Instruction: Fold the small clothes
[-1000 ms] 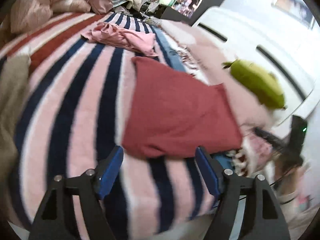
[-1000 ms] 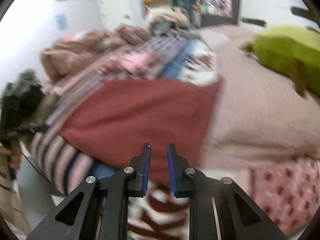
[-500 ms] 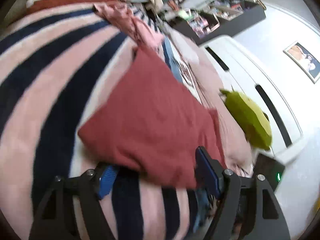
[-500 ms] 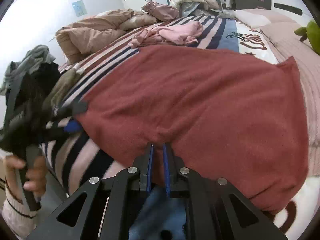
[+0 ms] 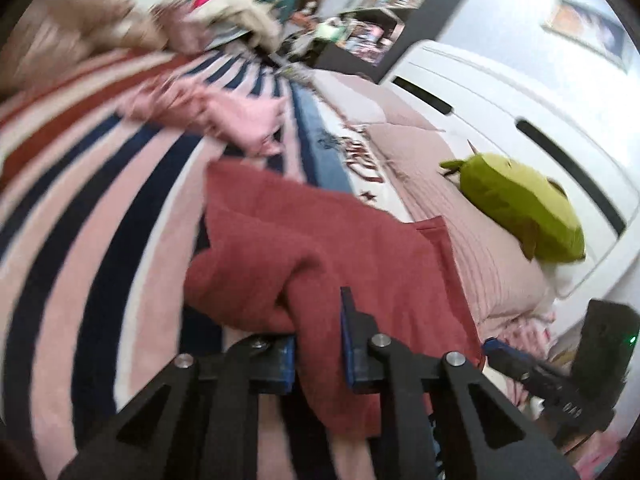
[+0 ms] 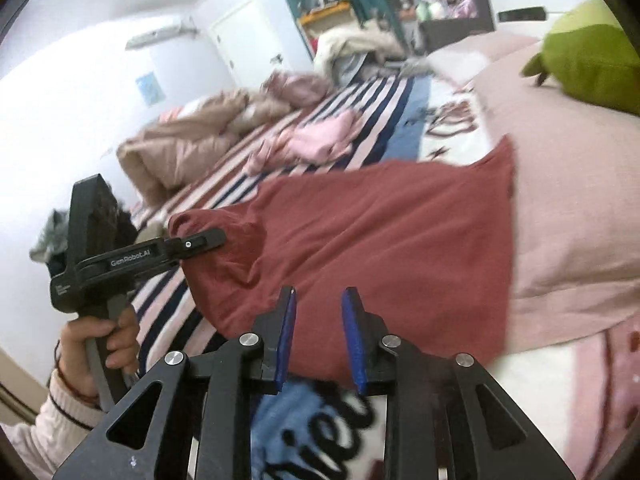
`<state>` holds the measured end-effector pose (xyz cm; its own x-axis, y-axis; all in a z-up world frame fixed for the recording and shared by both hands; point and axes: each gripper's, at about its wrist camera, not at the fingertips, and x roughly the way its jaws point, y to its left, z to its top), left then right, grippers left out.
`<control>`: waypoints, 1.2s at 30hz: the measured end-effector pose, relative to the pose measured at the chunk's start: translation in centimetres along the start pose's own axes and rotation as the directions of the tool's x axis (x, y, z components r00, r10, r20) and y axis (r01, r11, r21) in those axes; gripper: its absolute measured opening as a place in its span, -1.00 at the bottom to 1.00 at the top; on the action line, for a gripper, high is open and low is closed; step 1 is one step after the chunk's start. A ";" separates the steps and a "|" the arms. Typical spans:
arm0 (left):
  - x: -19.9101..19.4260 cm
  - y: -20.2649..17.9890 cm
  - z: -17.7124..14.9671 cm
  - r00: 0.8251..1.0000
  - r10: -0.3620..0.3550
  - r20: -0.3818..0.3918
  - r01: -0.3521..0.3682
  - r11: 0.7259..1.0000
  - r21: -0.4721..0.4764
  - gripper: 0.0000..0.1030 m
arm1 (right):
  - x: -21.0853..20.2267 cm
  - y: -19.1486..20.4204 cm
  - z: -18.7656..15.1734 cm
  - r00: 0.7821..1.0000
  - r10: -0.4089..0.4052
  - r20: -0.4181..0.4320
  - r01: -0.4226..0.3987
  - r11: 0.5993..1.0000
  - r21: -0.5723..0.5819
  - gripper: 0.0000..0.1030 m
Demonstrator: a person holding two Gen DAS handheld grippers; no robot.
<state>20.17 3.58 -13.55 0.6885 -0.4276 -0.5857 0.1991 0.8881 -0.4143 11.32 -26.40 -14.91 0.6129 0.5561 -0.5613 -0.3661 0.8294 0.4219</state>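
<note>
Your left tongs [image 5: 318, 340] pinch the near-left corner of the dark red knit garment [image 6: 384, 236], bunching it up off the pink-and-navy striped bed blanket [image 5: 100, 216]; your right tongs [image 6: 319, 340] sit narrowly parted at its near edge, gripping nothing

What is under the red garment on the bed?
The red garment lies across the striped blanket and the pink quilt. Anything between them is covered.

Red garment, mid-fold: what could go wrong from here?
1. The left gripper pinches only a bunched edge of the red garment; it may slip out on lifting.
2. The right gripper is open over the near hem, so the fold could go skewed.
3. The pink garment lies close beyond and could get caught.
</note>
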 end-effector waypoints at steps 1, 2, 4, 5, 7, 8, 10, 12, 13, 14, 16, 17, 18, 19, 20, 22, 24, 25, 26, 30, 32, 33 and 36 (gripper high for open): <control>0.1 -1.1 0.3 1.000 -0.011 -0.003 0.011 0.999 0.038 -0.75 | -1.0 -0.6 -0.2 1.000 0.008 0.018 -0.008 1.000 0.016 -0.61; 0.4 -2.6 0.5 0.999 -0.042 -0.015 0.043 0.996 0.084 -0.82 | -1.7 -1.1 -0.4 0.999 0.015 0.029 -0.016 0.999 0.027 -0.61; 1.3 -5.8 0.6 0.992 -0.120 -0.048 0.126 0.978 0.164 -0.88 | -3.1 -2.2 -0.8 0.999 0.012 0.048 -0.014 0.999 0.042 -0.61; 1.9 -7.6 0.4 0.989 -0.134 -0.067 0.145 0.968 0.204 -0.89 | -3.7 -2.7 -0.8 0.998 0.005 0.055 -0.008 0.999 0.047 -0.61; 3.7 -10.9 -0.3 0.965 -0.221 -0.140 0.251 0.935 0.251 -0.96 | -5.1 -4.1 -1.4 0.997 -0.011 0.071 0.007 0.998 0.070 -0.61; 5.0 -12.3 -0.9 0.946 -0.258 -0.195 0.302 0.920 0.250 -0.96 | -5.6 -4.6 -1.6 0.997 -0.018 0.078 0.012 0.997 0.082 -0.61; 7.5 -14.5 -2.2 0.945 -0.163 -0.283 0.250 0.918 0.308 -0.96 | -6.8 -6.0 -2.1 0.995 -0.039 0.093 0.029 0.993 0.111 -0.61; 8.0 -14.7 -3.0 0.953 -0.094 -0.288 0.195 0.917 0.347 -0.91 | -8.2 -7.2 -2.8 0.992 -0.070 0.104 0.056 0.990 0.131 -0.61; 7.3 -13.7 -3.1 0.954 -0.108 -0.279 0.197 0.929 0.315 -0.80 | -8.6 -7.6 -3.0 0.991 -0.080 0.104 0.065 0.989 0.134 -0.60; 6.6 -13.0 -3.1 0.957 -0.109 -0.270 0.190 0.938 0.292 -0.35 | -8.8 -7.9 -3.2 0.991 -0.090 0.099 0.076 0.988 0.137 -0.53; 3.9 -10.8 -3.0 0.975 -0.099 -0.197 0.144 0.963 0.229 0.17 | -8.9 -8.6 -3.3 0.990 -0.107 0.091 0.093 0.985 0.142 -0.50; 2.0 -9.2 -2.8 0.983 -0.099 -0.153 0.127 0.975 0.183 0.20 | -8.8 -8.8 -3.3 0.990 -0.103 0.093 0.088 0.985 0.148 -0.50; 0.8 -8.0 -2.6 0.986 -0.096 -0.133 0.115 0.983 0.146 0.24 | -8.4 -8.8 -3.2 0.992 -0.087 0.094 0.072 0.985 0.154 -0.50; -0.4 -6.8 -2.6 0.990 -0.089 -0.111 0.100 0.990 0.102 0.29 | -7.9 -8.7 -3.0 0.994 -0.063 0.094 0.048 0.986 0.157 -0.50; -1.9 -4.8 -2.6 0.994 -0.069 -0.083 0.072 0.997 0.035 0.42 | -7.4 -8.4 -2.9 0.995 -0.043 0.092 0.028 0.988 0.155 -0.47; -3.4 -2.9 -3.0 0.997 -0.038 -0.064 0.037 0.999 -0.022 0.55 | -6.2 -7.4 -2.7 0.997 0.005 0.077 -0.015 0.991 0.132 -0.45; -4.1 -0.7 -3.5 0.998 -0.008 -0.057 0.004 0.998 -0.066 0.60 | -4.3 -5.6 -2.1 0.997 0.044 0.056 -0.049 0.995 0.085 -0.45; -4.0 0.0 -3.7 0.998 -0.006 -0.067 0.001 0.997 -0.080 0.60 | -3.5 -4.9 -1.9 0.997 0.057 0.047 -0.060 0.996 0.071 -0.45; -3.5 0.4 -3.9 0.997 -0.016 -0.080 0.008 0.995 -0.097 0.60 | -2.5 -4.3 -1.7 0.997 0.073 0.033 -0.075 0.995 0.059 -0.51; -0.3 -0.2 -3.8 0.991 -0.063 -0.119 0.055 0.996 -0.073 0.61 | 1.2 -1.5 -1.1 0.995 0.098 -0.024 -0.098 0.995 0.034 -0.64; 1.8 -1.4 -3.4 0.990 0.019 -0.140 -0.017 1.000 0.014 0.61 | 2.2 -0.8 -1.0 0.995 0.092 -0.037 -0.091 0.996 0.024 -0.64; 3.4 -1.8 -3.0 0.986 0.083 -0.144 -0.077 0.996 0.050 0.61 | 2.4 -0.6 -1.0 0.995 0.088 -0.041 -0.087 0.996 0.025 -0.64; 5.6 -1.7 -2.6 0.984 0.127 -0.127 -0.124 0.992 0.030 0.54 | 3.1 -0.7 -1.3 0.996 0.058 -0.064 -0.056 0.998 0.036 -0.64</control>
<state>21.90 -0.70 -17.91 0.6138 -0.3294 -0.7175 0.1328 0.9389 -0.3175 12.63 -25.18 -17.87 0.5446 0.6055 -0.5804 -0.3744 0.7947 0.4778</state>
